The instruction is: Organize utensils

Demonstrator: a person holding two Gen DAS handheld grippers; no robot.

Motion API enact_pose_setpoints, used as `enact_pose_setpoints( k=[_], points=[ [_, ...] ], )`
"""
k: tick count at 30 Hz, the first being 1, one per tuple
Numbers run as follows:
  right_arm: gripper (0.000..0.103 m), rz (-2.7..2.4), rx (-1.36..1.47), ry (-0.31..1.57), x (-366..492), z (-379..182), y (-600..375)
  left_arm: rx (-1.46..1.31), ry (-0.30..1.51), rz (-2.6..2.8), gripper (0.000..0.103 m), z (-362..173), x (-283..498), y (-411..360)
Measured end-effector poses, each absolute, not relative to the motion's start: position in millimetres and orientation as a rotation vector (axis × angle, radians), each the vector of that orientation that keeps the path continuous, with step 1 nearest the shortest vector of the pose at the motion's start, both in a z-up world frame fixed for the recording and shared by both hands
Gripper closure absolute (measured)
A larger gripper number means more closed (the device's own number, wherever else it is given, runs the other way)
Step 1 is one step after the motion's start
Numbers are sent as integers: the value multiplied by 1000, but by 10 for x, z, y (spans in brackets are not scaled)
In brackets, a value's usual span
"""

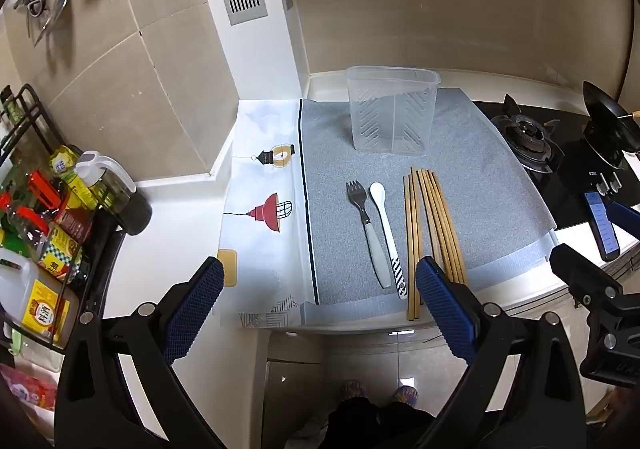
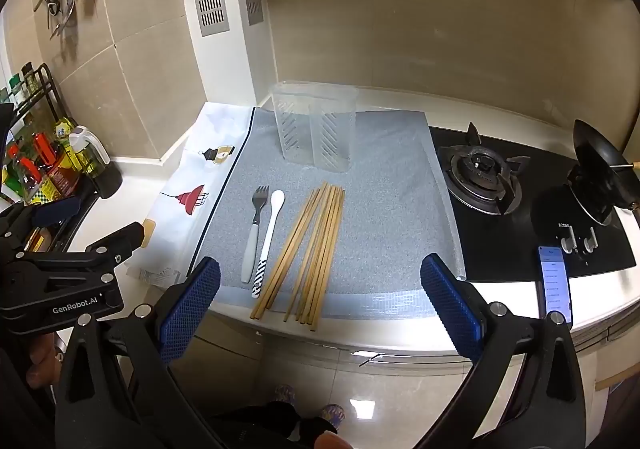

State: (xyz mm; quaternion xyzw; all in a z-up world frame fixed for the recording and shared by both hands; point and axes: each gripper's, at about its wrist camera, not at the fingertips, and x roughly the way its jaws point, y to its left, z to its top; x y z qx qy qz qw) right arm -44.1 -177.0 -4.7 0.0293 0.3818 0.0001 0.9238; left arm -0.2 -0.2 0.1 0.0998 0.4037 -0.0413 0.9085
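A clear plastic utensil holder (image 1: 392,113) (image 2: 316,125) with two compartments stands upright and empty at the back of the grey mat (image 1: 496,193) (image 2: 384,209). In front of it lie a fork (image 1: 366,225) (image 2: 254,225), a white spoon with a striped handle (image 1: 388,233) (image 2: 270,237) and several wooden chopsticks (image 1: 432,233) (image 2: 312,249). My left gripper (image 1: 320,305) is open and empty, held off the counter's front edge near the utensil handles. My right gripper (image 2: 320,301) is open and empty, in front of the chopstick ends.
A gas stove (image 2: 484,177) with a black wok (image 2: 600,161) is to the right, a phone (image 2: 554,285) at the counter edge. A rack of bottles (image 1: 44,209) stands at the left. A patterned white mat (image 1: 264,209) lies left of the grey mat.
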Motion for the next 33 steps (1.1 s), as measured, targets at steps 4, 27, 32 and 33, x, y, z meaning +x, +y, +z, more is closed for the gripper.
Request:
enact_pose_setpoints(
  k=[4, 27, 32, 33],
  points=[
    [5, 0, 60, 784, -436, -44, -1771, 205, 834, -85, 9, 5, -5, -2],
    [5, 1, 62, 785, -417, -46, -1788, 212, 839, -85, 9, -3, 30, -4],
    [5, -2, 68, 797, -346, -66, -1806, 215, 850, -84, 9, -29, 57, -13],
    [5, -7, 75, 801, -327, -71, -1850, 213, 855, -83, 9, -32, 79, -5]
  ],
)
